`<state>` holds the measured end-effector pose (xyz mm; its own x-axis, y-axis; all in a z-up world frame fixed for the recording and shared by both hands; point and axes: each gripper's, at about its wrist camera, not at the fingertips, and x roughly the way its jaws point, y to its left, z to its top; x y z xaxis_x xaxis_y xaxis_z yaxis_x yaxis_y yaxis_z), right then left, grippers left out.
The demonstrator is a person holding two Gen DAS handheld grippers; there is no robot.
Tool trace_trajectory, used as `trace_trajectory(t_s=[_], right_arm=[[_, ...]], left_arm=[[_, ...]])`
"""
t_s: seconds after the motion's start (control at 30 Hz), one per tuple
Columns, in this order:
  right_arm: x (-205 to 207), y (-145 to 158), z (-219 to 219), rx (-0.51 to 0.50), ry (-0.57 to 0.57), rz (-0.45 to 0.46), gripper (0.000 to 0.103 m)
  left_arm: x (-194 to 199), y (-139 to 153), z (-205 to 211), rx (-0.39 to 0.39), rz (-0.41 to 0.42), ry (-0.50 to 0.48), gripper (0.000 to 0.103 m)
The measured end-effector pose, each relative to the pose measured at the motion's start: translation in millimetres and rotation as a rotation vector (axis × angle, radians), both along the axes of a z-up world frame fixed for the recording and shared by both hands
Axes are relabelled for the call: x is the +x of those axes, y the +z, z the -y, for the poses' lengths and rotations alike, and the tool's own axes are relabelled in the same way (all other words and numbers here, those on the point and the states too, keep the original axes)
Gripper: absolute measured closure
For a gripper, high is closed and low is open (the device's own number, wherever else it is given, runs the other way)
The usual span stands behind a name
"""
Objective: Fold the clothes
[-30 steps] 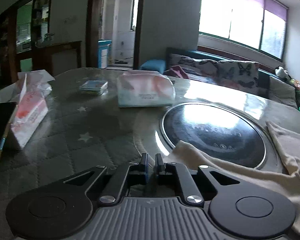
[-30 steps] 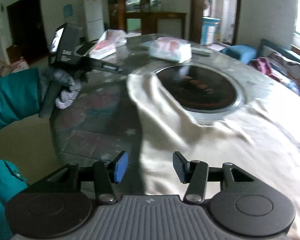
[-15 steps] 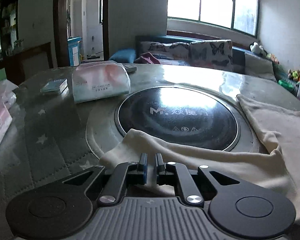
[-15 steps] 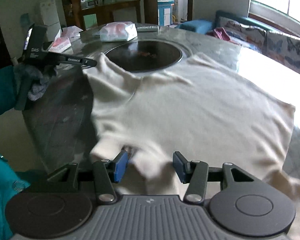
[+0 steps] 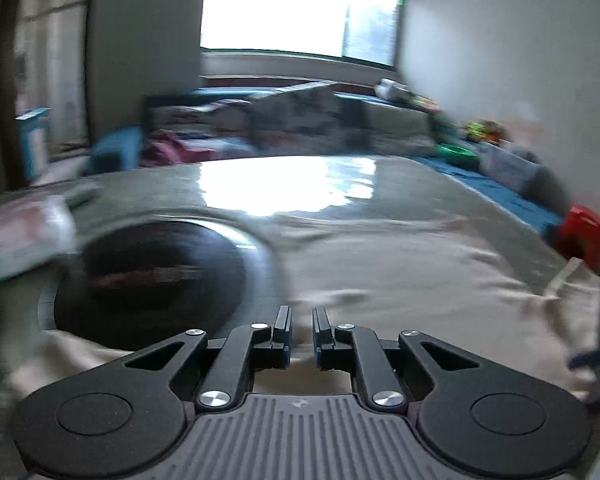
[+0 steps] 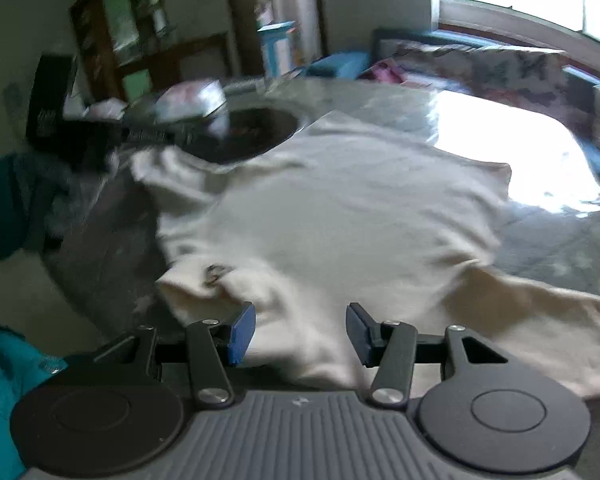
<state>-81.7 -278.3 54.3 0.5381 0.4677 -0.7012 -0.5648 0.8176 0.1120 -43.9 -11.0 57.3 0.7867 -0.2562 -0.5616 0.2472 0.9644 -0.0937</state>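
1. Two pads on my left gripper stand close together with a narrow gap; cream cloth shows through the gap, but I cannot tell whether they pinch it.
2. My right gripper has its blue pads spread wide apart, with nothing between them, just over the near edge of the shirt.
3. I see the cream shirt lying spread on the round table, a sleeve trailing to the right and one corner over the dark round plate in the table's middle.
4. Beyond the plate sits a tissue pack, blurred.
5. Past the table runs a sofa under the bright window.
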Motion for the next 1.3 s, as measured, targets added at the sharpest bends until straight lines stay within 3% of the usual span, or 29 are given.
trace_trajectory(t_s=[0.23, 0.3, 0.43, 0.6, 0.9, 1.03, 1.3], right_arm=[[34, -1, 48, 0.001, -0.188, 0.055, 0.059], [45, -7, 55, 0.004, -0.216, 0.054, 0.067], [61, -23, 65, -0.013, -0.262, 0.049, 0.069], [55, -24, 91, 0.018, -0.339, 0.065, 0.067], [42, -29, 181, -0.034, -0.715, 0.080, 0.067], [37, -34, 206, -0.020, -0.822, 0.076, 0.067], [42, -43, 223, 0.042, -0.869, 0.077, 0.071]], left_arm=[[-6, -15, 89, -0.014, -0.062, -0.257, 0.091], [-10, -20, 106, -0.005, -0.076, -0.303, 0.091], [-17, -29, 126, 0.015, -0.112, -0.366, 0.091], [-18, -29, 131, 0.053, -0.103, -0.402, 0.088], [-17, -23, 149, 0.041, -0.085, -0.447, 0.087], [-19, -27, 157, 0.044, -0.098, -0.464, 0.084], [-20, -28, 163, 0.060, -0.100, -0.461, 0.080]])
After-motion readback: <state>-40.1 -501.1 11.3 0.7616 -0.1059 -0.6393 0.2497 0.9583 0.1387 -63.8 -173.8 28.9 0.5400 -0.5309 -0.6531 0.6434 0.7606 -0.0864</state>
